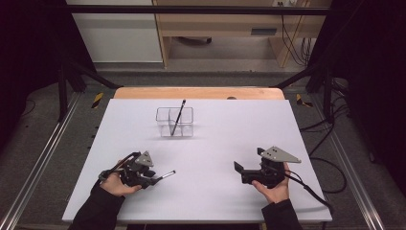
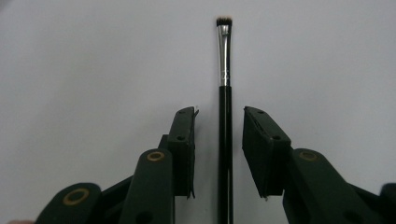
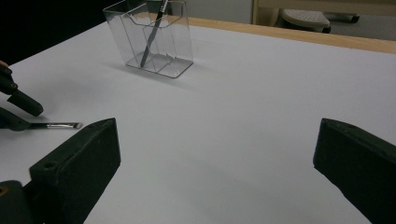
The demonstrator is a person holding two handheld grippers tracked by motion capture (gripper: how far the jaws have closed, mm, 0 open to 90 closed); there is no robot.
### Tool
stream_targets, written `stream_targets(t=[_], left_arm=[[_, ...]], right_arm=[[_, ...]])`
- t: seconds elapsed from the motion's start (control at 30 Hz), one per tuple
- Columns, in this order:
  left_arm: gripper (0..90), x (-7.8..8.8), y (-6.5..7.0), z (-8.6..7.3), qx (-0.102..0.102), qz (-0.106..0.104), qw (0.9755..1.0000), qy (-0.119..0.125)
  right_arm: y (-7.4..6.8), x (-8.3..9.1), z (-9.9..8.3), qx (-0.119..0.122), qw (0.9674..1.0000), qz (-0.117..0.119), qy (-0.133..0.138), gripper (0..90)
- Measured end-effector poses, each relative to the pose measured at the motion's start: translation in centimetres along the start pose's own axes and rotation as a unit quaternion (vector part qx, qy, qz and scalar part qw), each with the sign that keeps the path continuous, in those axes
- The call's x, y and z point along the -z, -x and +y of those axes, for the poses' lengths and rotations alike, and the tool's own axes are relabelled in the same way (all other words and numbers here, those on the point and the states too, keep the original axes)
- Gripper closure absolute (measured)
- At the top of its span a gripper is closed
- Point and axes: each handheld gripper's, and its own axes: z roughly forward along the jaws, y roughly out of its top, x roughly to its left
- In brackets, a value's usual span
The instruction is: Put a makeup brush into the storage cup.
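brush [image 2: 225, 116] lies between the left hand-held gripper's [image 2: 219, 140] spread jaws, untouched; right hand-held gripper [image 3: 217, 154] spread wide.

We hold our left gripper [image 1: 154, 180] low, fingers [image 2: 184, 149] slightly parted; our right gripper [image 1: 238, 168] rests level, its fingers [image 3: 79, 163] spread wide.

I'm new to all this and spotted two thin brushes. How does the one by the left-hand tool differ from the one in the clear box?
The black-handled brush on the table lies flat on the white table; the brush in the clear plastic box stands leaning. The first sits between the left gripper's jaws, unpressed; the second is far from both grippers. Both look slim and dark.
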Motion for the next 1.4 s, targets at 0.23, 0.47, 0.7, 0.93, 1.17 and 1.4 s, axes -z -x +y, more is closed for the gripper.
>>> stream_targets(t=[0.23,0.47,0.7,0.93,1.17,1.4], left_arm=[[66.8,-0.1,0.2,0.2,-0.005,-0.002,0.9995,-0.030],[69.5,0.0,0.6,0.5,-0.005,0.004,0.9982,-0.059],[73.9,-0.1,1.2,1.0,-0.009,0.015,0.9965,-0.082],[80.5,-0.2,1.5,1.2,-0.014,0.014,0.9959,-0.088],[82.8,-0.3,1.8,1.3,-0.020,0.023,0.9951,-0.094],[83.2,-0.2,1.7,1.3,-0.021,0.022,0.9954,-0.091]], right_arm=[[0.0,0.1,0.1,0.000,1.0000,0.001,0.000,1.4],[0.0,0.0,0.1,0.000,1.0000,0.001,-0.003,1.3],[-0.1,0.0,0.2,0.003,1.0000,0.002,-0.005,1.3],[-0.2,0.0,0.2,0.003,1.0000,0.004,-0.005,1.2],[-0.2,0.0,0.3,0.001,1.0000,0.005,-0.005,1.1],[-0.3,0.0,0.3,0.001,1.0000,0.006,-0.006,1.1]])
